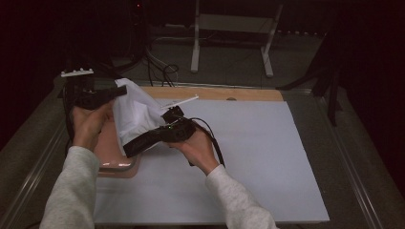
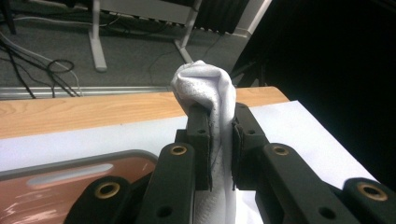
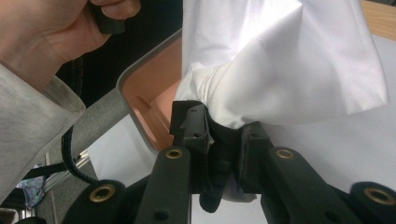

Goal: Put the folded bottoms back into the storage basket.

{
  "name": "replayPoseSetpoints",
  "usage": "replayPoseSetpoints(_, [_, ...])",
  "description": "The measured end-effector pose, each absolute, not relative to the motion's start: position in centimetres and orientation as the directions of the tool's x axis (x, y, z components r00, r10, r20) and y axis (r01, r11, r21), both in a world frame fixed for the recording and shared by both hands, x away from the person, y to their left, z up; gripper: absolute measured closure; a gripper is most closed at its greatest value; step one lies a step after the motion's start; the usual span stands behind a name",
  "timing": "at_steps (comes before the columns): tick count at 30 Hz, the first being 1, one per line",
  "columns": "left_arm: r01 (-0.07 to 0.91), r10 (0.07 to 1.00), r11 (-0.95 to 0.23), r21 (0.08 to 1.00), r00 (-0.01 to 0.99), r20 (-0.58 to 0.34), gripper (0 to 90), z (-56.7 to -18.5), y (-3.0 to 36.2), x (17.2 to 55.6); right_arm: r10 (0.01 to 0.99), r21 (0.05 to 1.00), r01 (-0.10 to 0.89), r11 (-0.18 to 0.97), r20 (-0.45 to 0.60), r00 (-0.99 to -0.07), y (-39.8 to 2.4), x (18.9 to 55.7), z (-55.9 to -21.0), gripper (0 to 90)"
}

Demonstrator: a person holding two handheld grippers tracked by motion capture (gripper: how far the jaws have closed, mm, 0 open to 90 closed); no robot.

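Dim room, far end almost black; what stands beyond the table is hard to read apart from a pale frame on legs (image 1: 232,28) and loose cables (image 1: 160,67) on the floor.

Left side: left gripper (image 1: 117,91) held up above the table's left edge, its body half lost against the dark. In the left gripper view its jaws are clamped on a bunched fold of the white cloth (image 1: 136,114), which pokes up past the tips in a rumpled knob; the rest of the cloth drops out of frame below.

Under the cloth: pink tray (image 1: 112,157) with a grey rim, mostly covered by cloth and hands; only its near left part is visible.

Middle: the cloth hangs lifted between both grippers, off the white sheet (image 1: 248,157). Right gripper (image 1: 131,145) reaches leftward under it; in the right gripper view its jaws are closed on the cloth's lower edge, with something dark pinched there too, which cannot be identified.

Right: the white sheet on the wooden table (image 1: 215,93), right half bare. The person's grey sleeves (image 1: 71,191) are cut off at the near edge.
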State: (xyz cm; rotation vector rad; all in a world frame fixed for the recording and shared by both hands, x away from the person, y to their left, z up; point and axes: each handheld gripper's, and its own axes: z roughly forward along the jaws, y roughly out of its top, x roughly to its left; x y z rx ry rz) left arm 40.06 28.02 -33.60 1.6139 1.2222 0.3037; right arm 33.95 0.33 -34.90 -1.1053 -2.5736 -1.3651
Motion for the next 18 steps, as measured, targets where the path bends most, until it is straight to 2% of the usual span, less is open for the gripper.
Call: replayPoseSetpoints(18, [0.562, 0.826, 0.088, 0.823, 0.421, -0.376, 81.2, -34.3, 29.4, 39.9, 0.589, 0.714, 0.593, 0.372, 0.312, -0.745, 2.0, 34.0, -35.8, 77.9])
